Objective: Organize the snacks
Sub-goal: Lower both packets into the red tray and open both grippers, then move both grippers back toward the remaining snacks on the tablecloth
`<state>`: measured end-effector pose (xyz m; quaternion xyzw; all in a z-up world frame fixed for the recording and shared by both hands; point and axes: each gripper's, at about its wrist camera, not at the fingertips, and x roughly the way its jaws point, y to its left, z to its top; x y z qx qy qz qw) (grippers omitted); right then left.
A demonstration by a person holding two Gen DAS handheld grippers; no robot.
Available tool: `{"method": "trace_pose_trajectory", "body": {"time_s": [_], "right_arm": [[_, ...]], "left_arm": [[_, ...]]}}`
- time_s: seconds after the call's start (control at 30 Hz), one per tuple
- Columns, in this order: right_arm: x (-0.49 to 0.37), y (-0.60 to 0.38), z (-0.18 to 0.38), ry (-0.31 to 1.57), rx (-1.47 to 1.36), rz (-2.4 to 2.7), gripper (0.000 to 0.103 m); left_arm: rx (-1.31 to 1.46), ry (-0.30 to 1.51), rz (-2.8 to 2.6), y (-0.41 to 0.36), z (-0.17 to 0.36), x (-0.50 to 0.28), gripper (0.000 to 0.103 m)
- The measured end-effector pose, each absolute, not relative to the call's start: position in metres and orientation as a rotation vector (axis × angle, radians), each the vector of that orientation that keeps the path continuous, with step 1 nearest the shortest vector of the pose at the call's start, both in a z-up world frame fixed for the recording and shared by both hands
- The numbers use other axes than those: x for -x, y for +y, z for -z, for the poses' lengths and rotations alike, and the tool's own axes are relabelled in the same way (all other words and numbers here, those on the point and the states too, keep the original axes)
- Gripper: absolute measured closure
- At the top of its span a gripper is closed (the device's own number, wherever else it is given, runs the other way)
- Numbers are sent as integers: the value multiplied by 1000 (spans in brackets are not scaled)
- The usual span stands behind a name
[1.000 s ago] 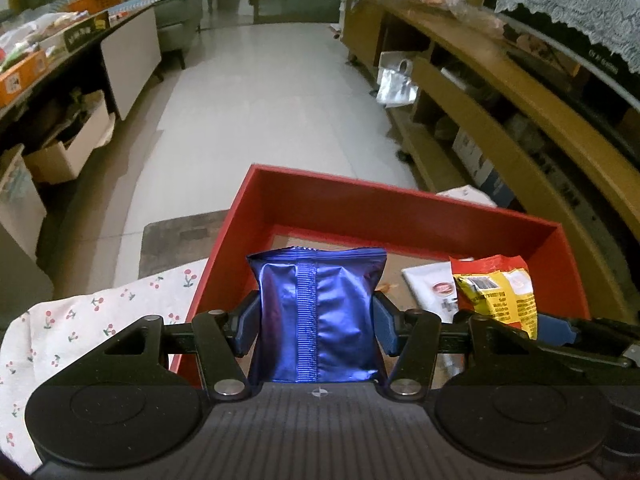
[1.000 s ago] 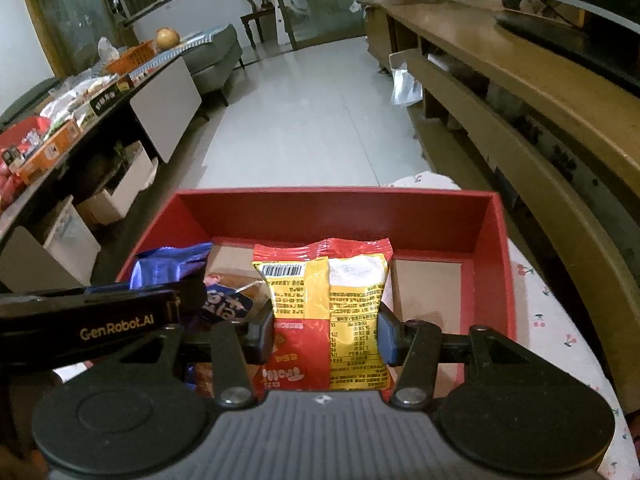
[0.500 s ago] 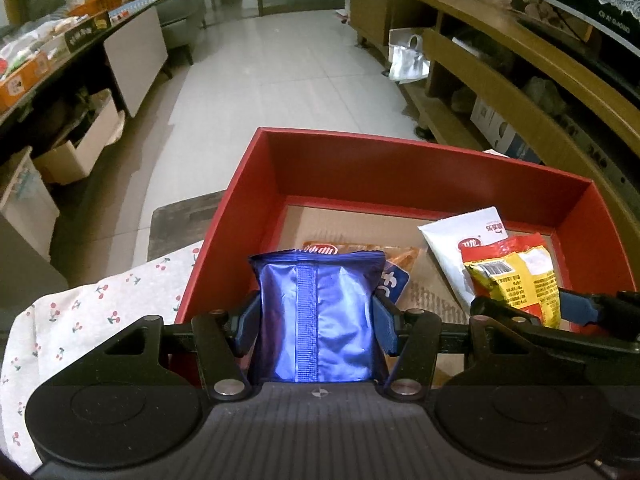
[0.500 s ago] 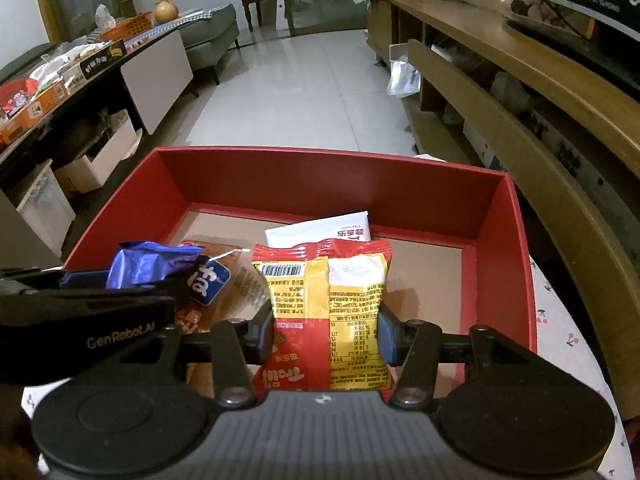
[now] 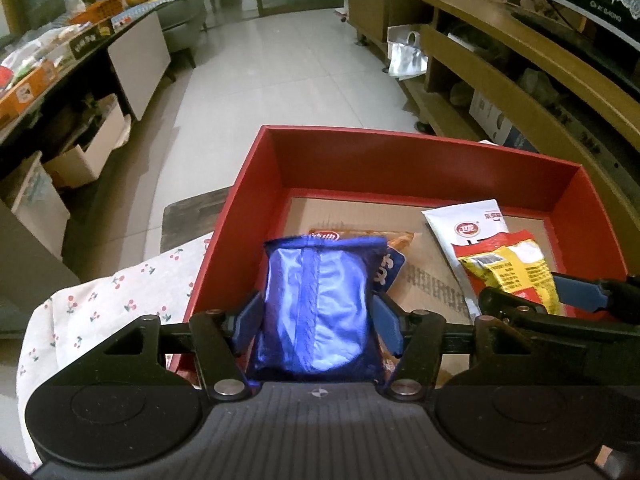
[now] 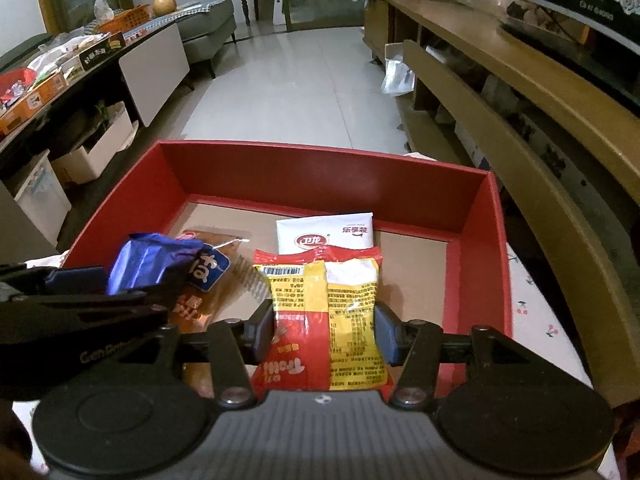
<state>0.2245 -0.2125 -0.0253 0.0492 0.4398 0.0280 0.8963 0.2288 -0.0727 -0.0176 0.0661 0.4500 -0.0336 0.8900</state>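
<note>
The left gripper (image 5: 318,320) pinched a shiny blue snack packet (image 5: 318,304) over a red box (image 5: 400,160) holding a white sachet (image 5: 466,228) and a yellow-red packet (image 5: 508,268).

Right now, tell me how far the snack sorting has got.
Done: a white packet and an orange packet lie in the red box. In hand: the left gripper holds a blue bag, the right gripper a yellow bag, both over the box. Left: releasing them.
</note>
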Motion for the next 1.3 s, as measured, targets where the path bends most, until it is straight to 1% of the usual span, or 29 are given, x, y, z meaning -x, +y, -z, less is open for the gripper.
{"method": "trace_pose_trajectory", "body": {"time_s": [0.07, 0.23, 0.77, 1.3], "right_arm": [[-221, -214, 21, 905, -106, -59, 34], [-211, -216, 14, 889, -116, -61, 29], [-167, -221, -16, 829, -110, -58, 28], [-99, -213, -23, 860, -89, -135, 24]], "left_arm": [[-134, 930, 70, -72, 14, -225, 33], [-130, 917, 72, -70, 7, -216, 30], [-122, 878, 125, -67, -19, -174, 24], [-35, 1015, 153, -45, 2, -116, 22]]}}
